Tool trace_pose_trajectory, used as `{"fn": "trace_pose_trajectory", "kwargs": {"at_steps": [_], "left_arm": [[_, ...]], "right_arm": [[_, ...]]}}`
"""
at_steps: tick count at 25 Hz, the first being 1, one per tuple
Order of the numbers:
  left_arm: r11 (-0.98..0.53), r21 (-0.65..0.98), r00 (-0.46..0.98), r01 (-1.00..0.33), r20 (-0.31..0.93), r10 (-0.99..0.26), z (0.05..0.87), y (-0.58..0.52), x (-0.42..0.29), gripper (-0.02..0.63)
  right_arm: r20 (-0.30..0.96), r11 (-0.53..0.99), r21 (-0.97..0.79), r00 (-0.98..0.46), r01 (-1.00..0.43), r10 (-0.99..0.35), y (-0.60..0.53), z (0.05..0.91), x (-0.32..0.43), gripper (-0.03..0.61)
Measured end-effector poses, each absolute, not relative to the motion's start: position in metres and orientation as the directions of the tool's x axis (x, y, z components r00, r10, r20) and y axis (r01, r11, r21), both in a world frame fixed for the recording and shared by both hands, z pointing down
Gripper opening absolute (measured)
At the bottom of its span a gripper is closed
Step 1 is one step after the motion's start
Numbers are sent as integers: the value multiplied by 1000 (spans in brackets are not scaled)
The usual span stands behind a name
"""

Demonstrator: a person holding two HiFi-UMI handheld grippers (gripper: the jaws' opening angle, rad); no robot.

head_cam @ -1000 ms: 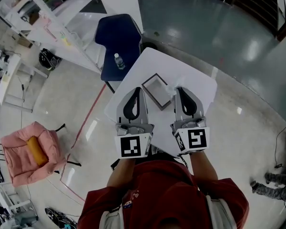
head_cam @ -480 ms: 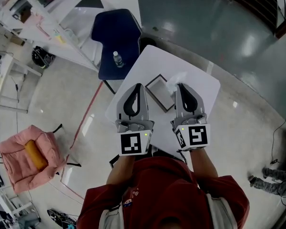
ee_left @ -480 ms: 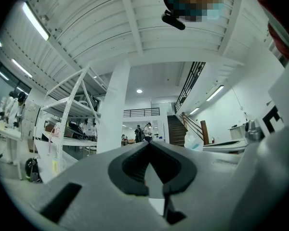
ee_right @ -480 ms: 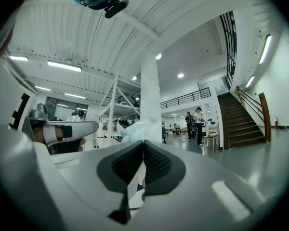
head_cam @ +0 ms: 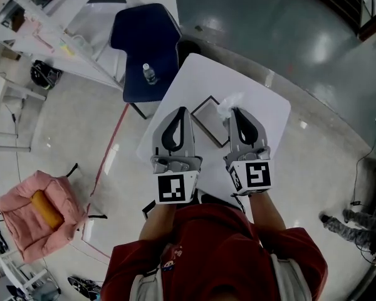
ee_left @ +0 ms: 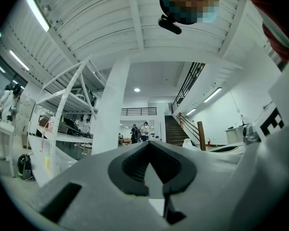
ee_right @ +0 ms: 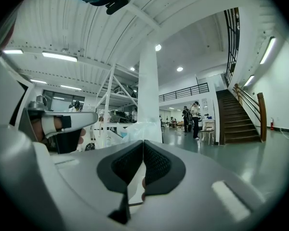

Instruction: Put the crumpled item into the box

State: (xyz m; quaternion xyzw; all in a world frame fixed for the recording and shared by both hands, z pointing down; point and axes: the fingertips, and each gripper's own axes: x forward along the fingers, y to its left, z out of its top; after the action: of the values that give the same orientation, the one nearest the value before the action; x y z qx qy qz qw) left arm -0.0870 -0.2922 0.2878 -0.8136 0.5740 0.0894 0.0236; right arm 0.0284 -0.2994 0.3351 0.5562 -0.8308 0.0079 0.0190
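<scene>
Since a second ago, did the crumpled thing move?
Yes, a little: the crumpled item, pinched in the right gripper, has crept farther from the person, along the right side of the box.

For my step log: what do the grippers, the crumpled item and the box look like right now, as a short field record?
left gripper: shut, nothing between its jaws
right gripper: shut on the crumpled item
crumpled item: pale, at the right jaw tips, by the box's far right edge
box: shallow, open, dark-rimmed, on the white table
status: item not yet in box
</scene>
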Motion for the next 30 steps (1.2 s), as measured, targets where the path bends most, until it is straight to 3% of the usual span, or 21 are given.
{"fn": "trace_pose_trajectory", "kwargs": {"at_steps": [30], "left_arm": [[-416,73,407,-906,-116,-906,351,-354,-104,3]], "right_arm": [[407,389,33,-343,-921,-847,-360,485,3,3]]}}
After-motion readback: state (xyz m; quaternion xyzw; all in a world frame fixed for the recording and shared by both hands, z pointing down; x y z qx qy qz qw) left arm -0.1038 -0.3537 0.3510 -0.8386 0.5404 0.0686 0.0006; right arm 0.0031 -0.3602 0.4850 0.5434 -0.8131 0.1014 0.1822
